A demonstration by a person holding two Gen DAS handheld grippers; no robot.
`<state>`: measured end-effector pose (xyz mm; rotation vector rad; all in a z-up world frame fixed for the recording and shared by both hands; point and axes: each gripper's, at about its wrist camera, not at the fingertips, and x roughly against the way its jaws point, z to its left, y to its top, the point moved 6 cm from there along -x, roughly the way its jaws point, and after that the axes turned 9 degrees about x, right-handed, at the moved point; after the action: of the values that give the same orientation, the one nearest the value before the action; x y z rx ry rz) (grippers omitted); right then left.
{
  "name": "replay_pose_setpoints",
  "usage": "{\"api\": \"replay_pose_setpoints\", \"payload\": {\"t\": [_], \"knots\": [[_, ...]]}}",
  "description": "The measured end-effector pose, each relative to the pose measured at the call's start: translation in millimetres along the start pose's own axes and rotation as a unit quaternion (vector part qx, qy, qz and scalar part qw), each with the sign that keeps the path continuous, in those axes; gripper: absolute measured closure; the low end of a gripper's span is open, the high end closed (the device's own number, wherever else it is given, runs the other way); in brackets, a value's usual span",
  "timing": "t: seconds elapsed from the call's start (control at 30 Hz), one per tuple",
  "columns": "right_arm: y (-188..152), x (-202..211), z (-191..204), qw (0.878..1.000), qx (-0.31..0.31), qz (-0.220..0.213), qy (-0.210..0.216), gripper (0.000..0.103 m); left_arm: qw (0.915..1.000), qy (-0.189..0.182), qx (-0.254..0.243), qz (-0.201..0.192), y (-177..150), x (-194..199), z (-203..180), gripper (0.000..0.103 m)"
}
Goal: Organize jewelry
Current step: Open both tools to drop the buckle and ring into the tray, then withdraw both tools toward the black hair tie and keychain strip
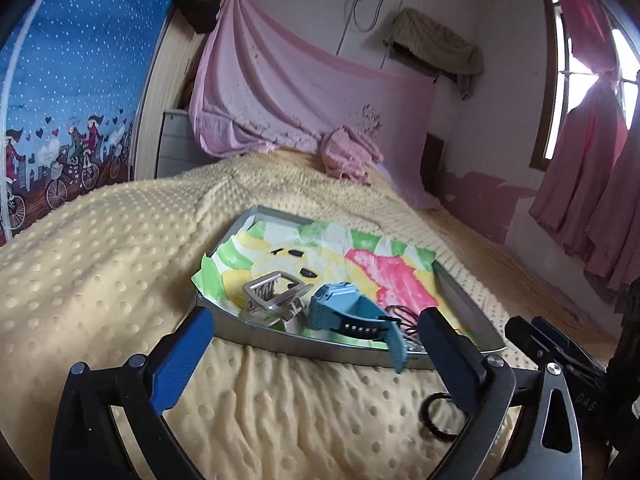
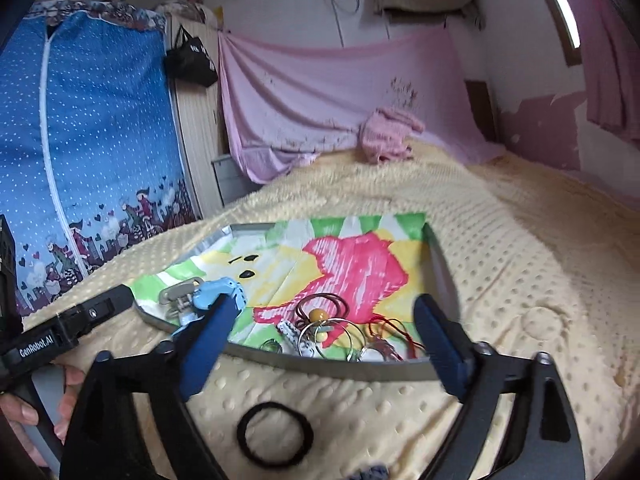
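A: Item one, nearest: black elastic hair band (image 2: 275, 435), a closed ring lying flat on the cream dotted plush blanket (image 2: 520, 280), outside the tray on the near side.

B: And the tools?

A: Right gripper (image 2: 326, 340), blue-padded fingers spread wide, holding nothing. Left gripper (image 1: 316, 354), likewise splayed and empty. The band sits just beneath and slightly left of the right gripper's centre line; from the left wrist view it shows under the left gripper's right finger. I judge the right gripper the nearer one, with the band directly below its gap.

B: Next row?

A: Shallow grey metal tray (image 2: 340, 368) lined with a crayon-coloured paper sheet (image 2: 360, 264). Near left corner: silver metal claw hair clip (image 1: 276, 292), and just to its right a light-blue plastic wristwatch (image 1: 340, 304), strap end draped over the near rim towards the left gripper. Near right: a tangle of thin metal bangles, brown hair ties, red cord and an amber bead (image 2: 352, 328), all touching.

B: Far row?

A: Crumpled pink knitted cloth (image 2: 388, 132) at the far end of the blanket, below a draped pink sheet (image 2: 320, 92).

B: Move implied?

A: Probably a straight descent on the band; being a ring, it has no long axis to align with.
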<state>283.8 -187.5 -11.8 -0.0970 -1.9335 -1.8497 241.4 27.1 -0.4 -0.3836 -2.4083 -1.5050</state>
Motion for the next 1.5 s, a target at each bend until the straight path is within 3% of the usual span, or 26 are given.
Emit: {"api": "replay_pose_setpoints", "payload": {"t": [0.3, 0.8, 1.2, 1.5], "knots": [[-5, 70, 2, 0.998, 0.032, -0.031, -0.036, 0.001, 0.9980, -0.018, -0.038, -0.047, -7, 52, -17, 0.000], [-30, 147, -16, 0.996, 0.026, -0.040, -0.070, 0.001, 0.9947, -0.037, -0.090, -0.032, -49, 90, -31, 0.000], [-36, 138, -34, 0.996, 0.027, -0.010, -0.086, 0.001, 0.9922, -0.035, -0.119, 0.008, -58, 69, -47, 0.000], [-38, 108, -45, 0.997, 0.032, 0.019, -0.068, 0.001, 0.9945, -0.034, -0.075, 0.065, -60, 31, -44, 0.000]]}}
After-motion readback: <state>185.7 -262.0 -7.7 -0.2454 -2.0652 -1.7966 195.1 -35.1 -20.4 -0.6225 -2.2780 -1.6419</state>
